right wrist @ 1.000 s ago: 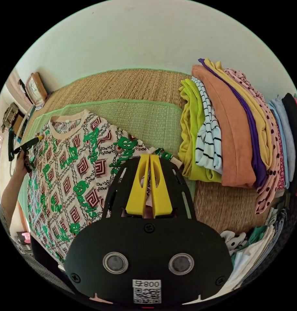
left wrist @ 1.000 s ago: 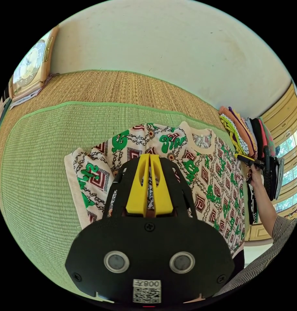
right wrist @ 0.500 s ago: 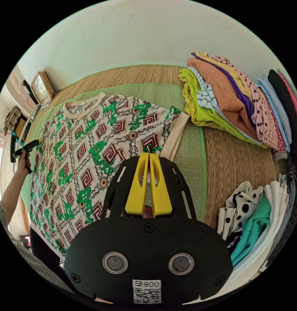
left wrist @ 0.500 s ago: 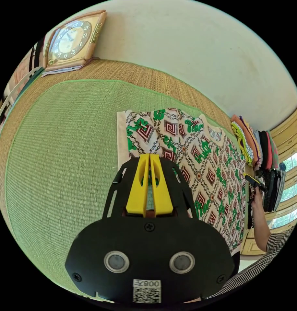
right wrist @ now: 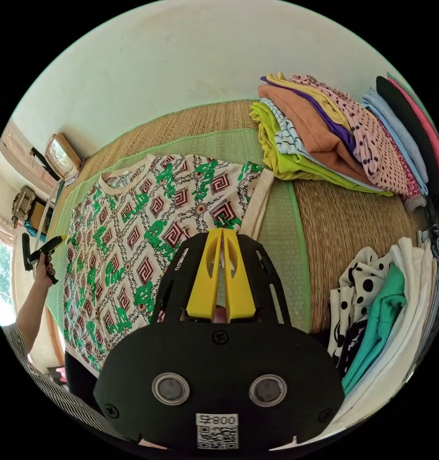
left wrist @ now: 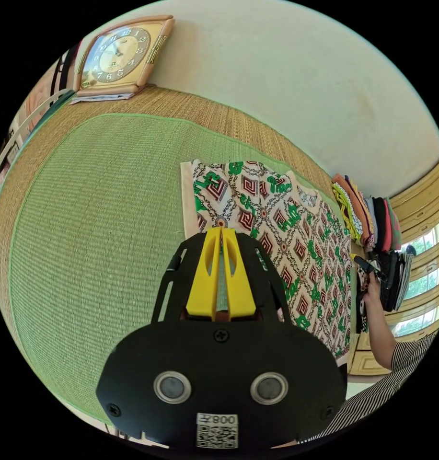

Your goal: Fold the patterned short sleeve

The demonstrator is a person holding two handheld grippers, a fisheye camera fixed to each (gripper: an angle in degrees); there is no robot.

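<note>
The shirt (left wrist: 282,239) lay spread flat, front up, on the green mat (left wrist: 95,230), collar toward the wall and hem toward the person. Both sleeves extended sideways and no part of the body was turned over; judged from this, folding had not begun and every fold remained to be made.

The left gripper (left wrist: 221,233) hovered at the edge of the shirt's left sleeve, its yellow jaws closed together at the tips with no cloth seen between them. The right gripper (right wrist: 222,235) hovered likewise at the cuff of the right sleeve (right wrist: 258,196), jaws closed together and apparently empty; whether the tips touched the fabric could not be told. In the right gripper view the left gripper and the hand (right wrist: 42,268) holding it appeared beyond the far side of the shirt.

The shirt was cream with ribbed cream bands at collar and cuffs. Its print repeated maroon square spirals set in a lattice of dark chains, crossed by bright green lettering. The cloth lay smooth, with only slight ripples near the sleeves.

A pile of folded clothes (right wrist: 325,139) stood just beyond the right sleeve, on the brown mat (right wrist: 353,225). A second heap (right wrist: 382,306) lay nearer the right gripper. A clock (left wrist: 119,52) leaned against the wall (left wrist: 286,76).
</note>
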